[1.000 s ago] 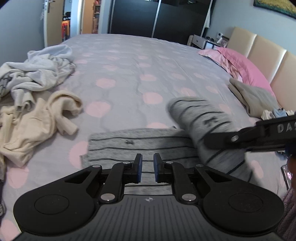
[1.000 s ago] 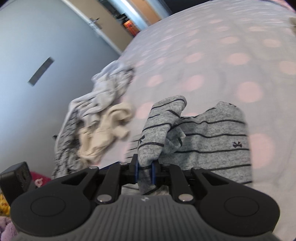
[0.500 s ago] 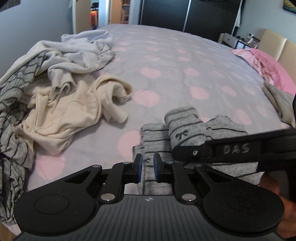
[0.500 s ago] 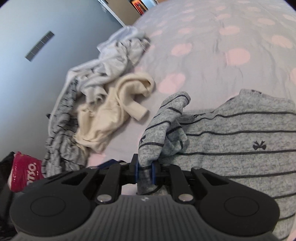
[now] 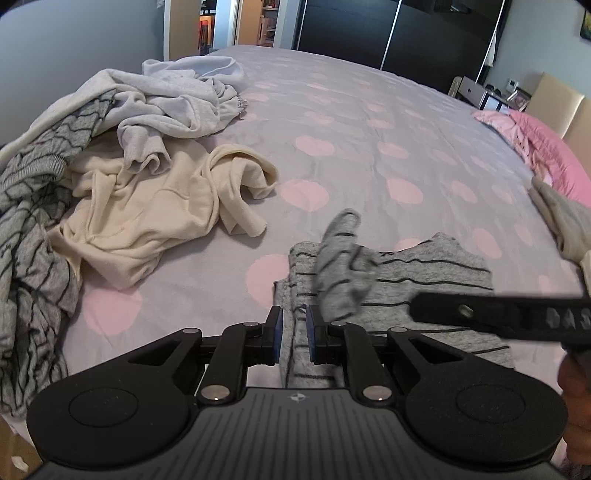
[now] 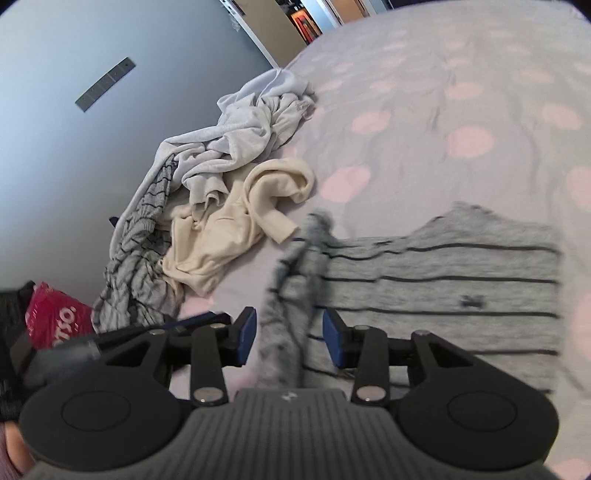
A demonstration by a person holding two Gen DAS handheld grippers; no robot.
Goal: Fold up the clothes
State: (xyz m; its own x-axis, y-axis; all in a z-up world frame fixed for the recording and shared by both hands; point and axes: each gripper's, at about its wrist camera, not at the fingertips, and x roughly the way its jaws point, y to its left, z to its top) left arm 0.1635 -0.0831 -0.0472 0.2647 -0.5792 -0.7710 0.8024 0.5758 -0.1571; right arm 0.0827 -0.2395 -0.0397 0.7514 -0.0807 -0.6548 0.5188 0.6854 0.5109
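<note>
The bed, covered in grey fabric with pink dots, fills both views. No containers appear; a red printed bag lies off the bed at the left edge of the right wrist view, contents not visible.

The grey striped shirt lies at lower centre-right of the left wrist view, partly flat, with one sleeve bunched and blurred.

The left gripper is clamped on the shirt's near edge. The right gripper has its jaws apart; they have just been opening, and the sleeve hangs between the pads without being pressed.

An unfolded heap occupies the left: a cream garment, a light grey garment and a zigzag-patterned garment.

Pink pillows lie at the right edge. A dark wardrobe stands at top. The bed's centre and upper area are open.
</note>
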